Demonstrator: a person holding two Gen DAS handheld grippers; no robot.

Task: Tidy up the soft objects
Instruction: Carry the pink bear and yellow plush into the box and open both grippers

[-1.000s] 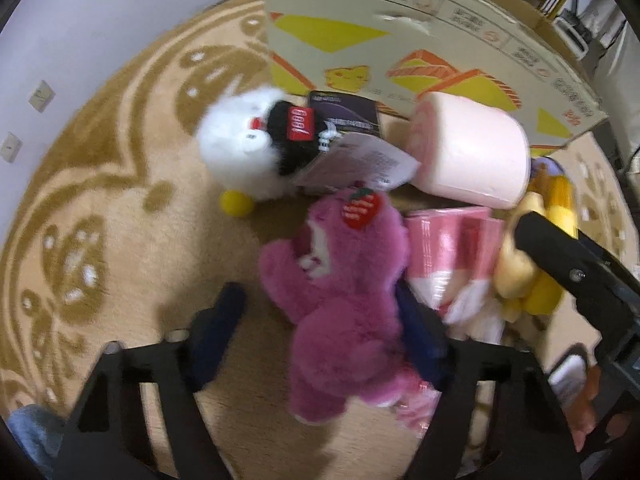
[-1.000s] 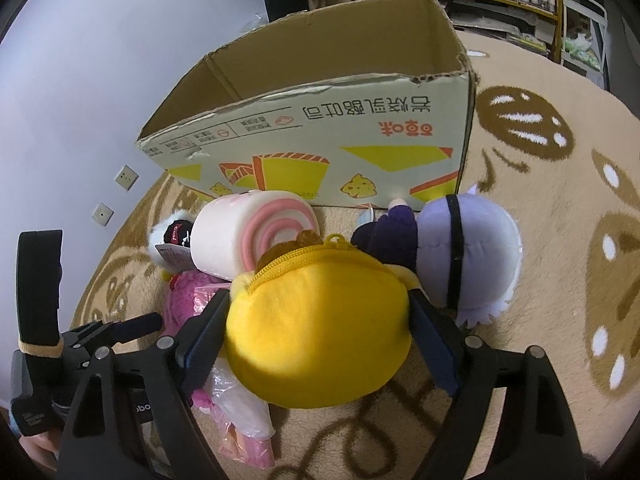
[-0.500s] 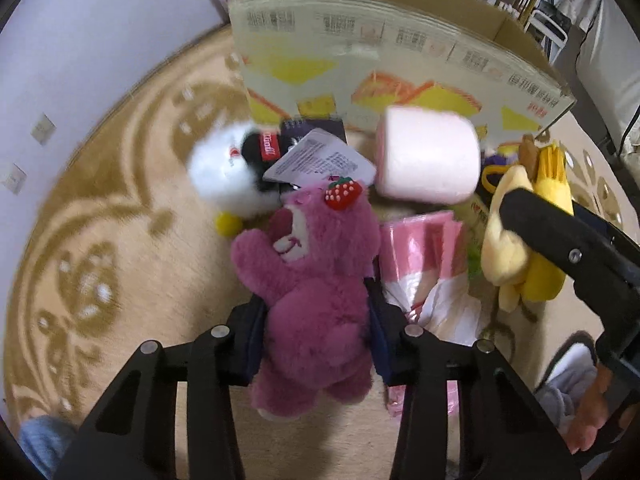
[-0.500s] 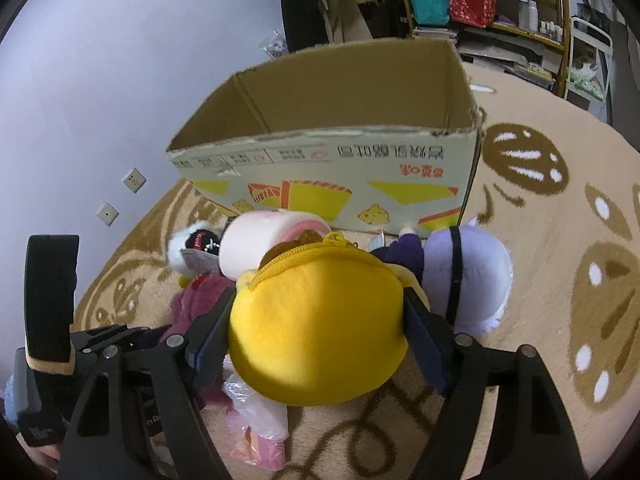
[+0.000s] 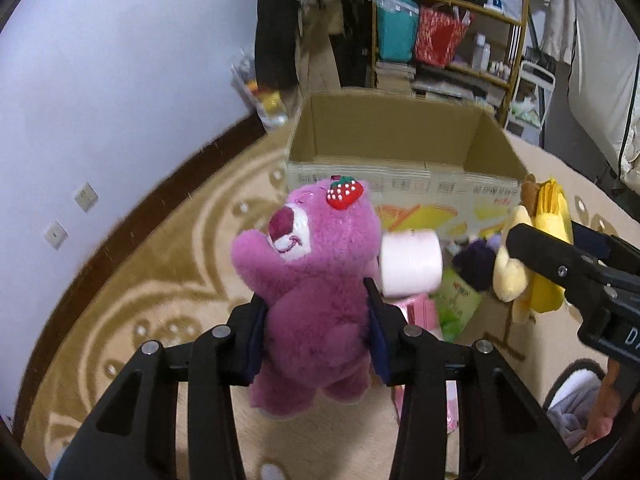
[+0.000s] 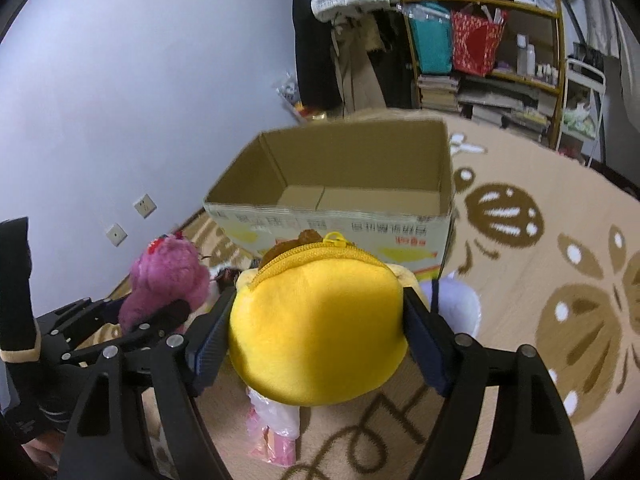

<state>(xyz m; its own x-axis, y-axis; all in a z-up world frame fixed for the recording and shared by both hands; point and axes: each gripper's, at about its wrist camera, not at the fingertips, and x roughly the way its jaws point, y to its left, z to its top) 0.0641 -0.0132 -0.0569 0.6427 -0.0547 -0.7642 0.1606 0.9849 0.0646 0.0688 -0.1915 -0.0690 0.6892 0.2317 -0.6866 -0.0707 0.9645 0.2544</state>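
Note:
My left gripper (image 5: 316, 320) is shut on the belly of a magenta plush bear (image 5: 316, 264) with a strawberry on its head, held up off the carpet. My right gripper (image 6: 318, 332) is shut on a round yellow zip plush (image 6: 316, 312), also lifted; the yellow plush (image 5: 548, 216) shows at the right in the left wrist view. An open cardboard box (image 6: 360, 160) stands just beyond both toys, its inside bare. On the carpet below lie a pink roll plush (image 5: 410, 264) and a lavender plush (image 6: 460, 304). The bear (image 6: 168, 276) hangs left of the yellow plush.
A patterned beige carpet (image 6: 560, 280) covers the floor. Pink plastic packages (image 6: 272, 436) lie under the right gripper. A wall with sockets (image 5: 86, 196) runs along the left. Behind the box stand hanging clothes and a shelf (image 6: 480, 40) with bags and books.
The left jaws closed on the bear. Both grippers rose and tilted up, lifting the bear and the yellow plush off the carpet, so the box's open inside came into view.

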